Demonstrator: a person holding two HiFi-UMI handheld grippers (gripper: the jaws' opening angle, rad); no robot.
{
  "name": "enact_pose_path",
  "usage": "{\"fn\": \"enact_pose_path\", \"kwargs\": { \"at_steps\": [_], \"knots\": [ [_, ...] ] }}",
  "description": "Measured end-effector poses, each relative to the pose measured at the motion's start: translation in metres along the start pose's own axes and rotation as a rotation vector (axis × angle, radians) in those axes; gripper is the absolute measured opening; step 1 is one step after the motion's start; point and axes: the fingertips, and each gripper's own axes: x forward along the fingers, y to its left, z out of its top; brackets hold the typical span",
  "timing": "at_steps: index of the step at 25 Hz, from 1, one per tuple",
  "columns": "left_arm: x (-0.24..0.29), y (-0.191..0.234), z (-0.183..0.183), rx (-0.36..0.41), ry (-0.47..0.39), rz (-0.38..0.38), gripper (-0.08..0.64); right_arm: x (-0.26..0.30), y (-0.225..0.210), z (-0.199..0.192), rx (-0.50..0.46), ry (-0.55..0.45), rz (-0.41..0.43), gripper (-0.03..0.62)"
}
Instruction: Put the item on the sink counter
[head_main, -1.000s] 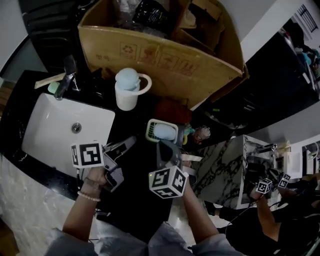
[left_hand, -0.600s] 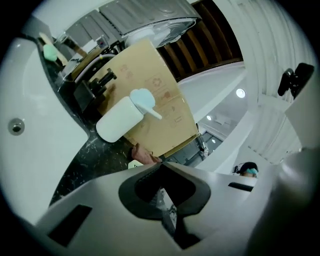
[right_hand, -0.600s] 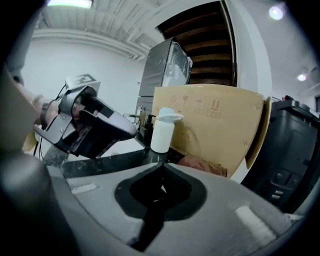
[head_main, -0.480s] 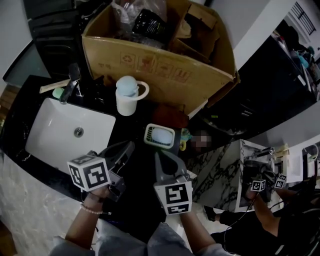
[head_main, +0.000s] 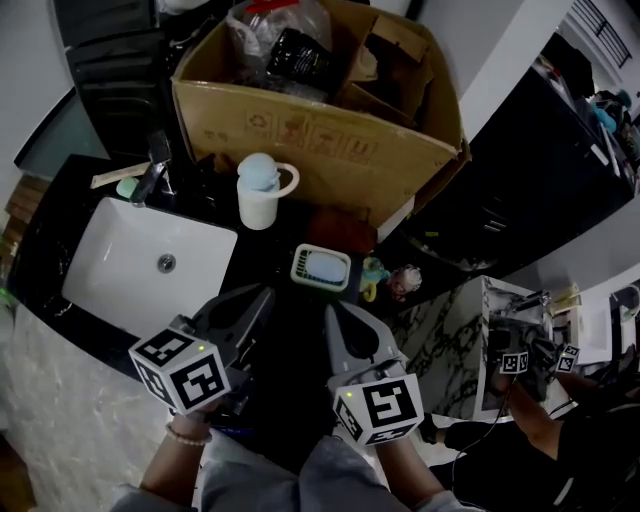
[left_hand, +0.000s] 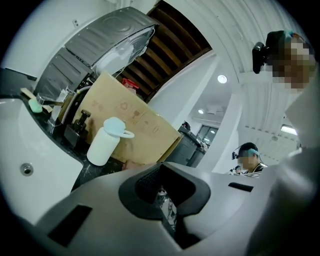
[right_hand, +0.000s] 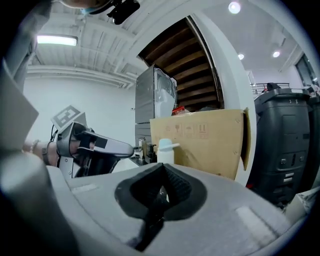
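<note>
A pale green soap dish (head_main: 321, 267) with a blue bar in it sits on the black sink counter (head_main: 290, 330), in front of the cardboard box. My right gripper (head_main: 332, 311) is shut and empty, a short way on the near side of the dish and not touching it. My left gripper (head_main: 264, 293) is beside it to the left, jaws together, holding nothing. The left gripper view shows closed jaws (left_hand: 161, 166) pointing past a white cup (left_hand: 102, 142). In the right gripper view the closed jaws (right_hand: 162, 168) face the same cup (right_hand: 165, 150) and the box.
A white basin (head_main: 140, 265) with a faucet (head_main: 155, 175) lies at the left. The white cup (head_main: 258, 192) with a blue lid stands behind the dish, against a large open cardboard box (head_main: 320, 120). Small figurines (head_main: 400, 280) sit at the counter's right edge. Another person (head_main: 530, 400) is at the right.
The right gripper has drawn back from the soap dish toward me, and the left gripper has also pulled back. The dish stays on the counter.
</note>
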Motion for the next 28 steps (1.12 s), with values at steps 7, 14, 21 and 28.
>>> {"fn": "enact_pose_path", "kwargs": {
  "at_steps": [7,14,21,28],
  "knots": [
    [-0.023,-0.019,0.007,0.042,-0.05,0.04,0.005,-0.015,0.002,0.011,0.042,-0.043,0.016,-0.003],
    [-0.038,-0.026,-0.002,0.095,-0.031,0.069,0.005,-0.021,-0.004,0.013,0.051,-0.068,0.01,-0.003],
    [-0.046,-0.032,-0.004,0.156,-0.028,0.089,0.005,-0.027,-0.001,0.013,0.054,-0.072,0.019,-0.003],
    [-0.047,-0.031,-0.006,0.138,-0.031,0.095,0.005,-0.031,0.003,0.011,0.013,-0.062,0.016,-0.003]
  ]
}}
